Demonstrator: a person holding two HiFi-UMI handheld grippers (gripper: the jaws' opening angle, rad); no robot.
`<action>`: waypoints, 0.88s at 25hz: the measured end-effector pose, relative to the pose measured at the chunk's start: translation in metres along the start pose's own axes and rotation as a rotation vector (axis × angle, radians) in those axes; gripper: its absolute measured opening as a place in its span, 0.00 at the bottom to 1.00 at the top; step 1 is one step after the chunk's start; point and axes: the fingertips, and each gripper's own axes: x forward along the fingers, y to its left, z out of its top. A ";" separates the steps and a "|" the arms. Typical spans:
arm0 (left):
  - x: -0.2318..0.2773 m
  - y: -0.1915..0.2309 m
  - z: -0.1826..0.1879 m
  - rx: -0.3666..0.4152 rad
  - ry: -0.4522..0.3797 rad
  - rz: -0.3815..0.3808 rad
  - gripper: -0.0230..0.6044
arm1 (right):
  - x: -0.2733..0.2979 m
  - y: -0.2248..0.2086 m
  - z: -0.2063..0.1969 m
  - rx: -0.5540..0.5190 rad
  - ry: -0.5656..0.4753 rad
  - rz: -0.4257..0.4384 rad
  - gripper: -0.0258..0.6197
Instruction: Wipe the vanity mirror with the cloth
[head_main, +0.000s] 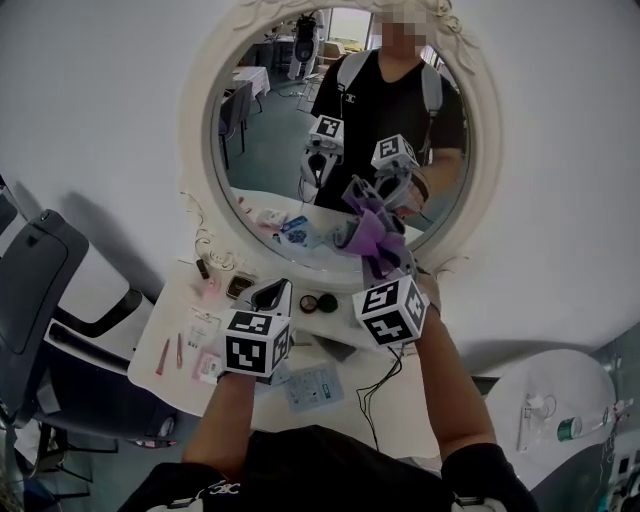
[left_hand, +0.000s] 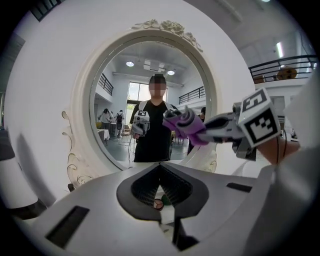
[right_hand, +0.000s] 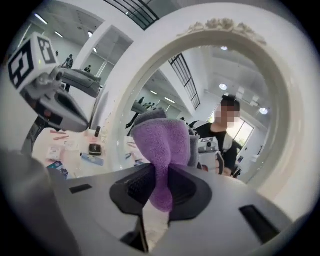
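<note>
An oval vanity mirror (head_main: 285, 140) in an ornate white frame (head_main: 198, 160) hangs over a white vanity table. My right gripper (head_main: 385, 262) is shut on a purple cloth (head_main: 372, 232), which it holds up at the lower right of the glass. In the right gripper view the cloth (right_hand: 160, 145) bulges out of the shut jaws (right_hand: 159, 200) in front of the mirror (right_hand: 250, 100). My left gripper (head_main: 275, 292) hovers lower left of it over the table, shut with nothing in it (left_hand: 161, 200). From the left gripper view, the cloth (left_hand: 187, 127) shows against the mirror (left_hand: 120, 95).
Small cosmetics lie on the vanity table (head_main: 400, 400): round compacts (head_main: 310, 302), pink tubes (head_main: 163, 355), a leaflet (head_main: 313, 385) and a black cable (head_main: 375, 390). A dark chair (head_main: 40, 280) stands at the left. A round white table (head_main: 550, 390) with a bottle (head_main: 570, 428) is lower right.
</note>
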 end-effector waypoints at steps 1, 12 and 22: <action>0.001 -0.002 0.000 0.002 -0.001 -0.007 0.03 | -0.012 -0.018 0.011 0.000 -0.028 -0.047 0.15; 0.009 -0.016 0.010 0.018 -0.011 -0.058 0.03 | -0.058 -0.144 0.042 0.052 -0.074 -0.355 0.15; 0.009 -0.013 0.004 0.019 0.007 -0.046 0.03 | -0.029 -0.113 0.002 0.137 -0.011 -0.275 0.16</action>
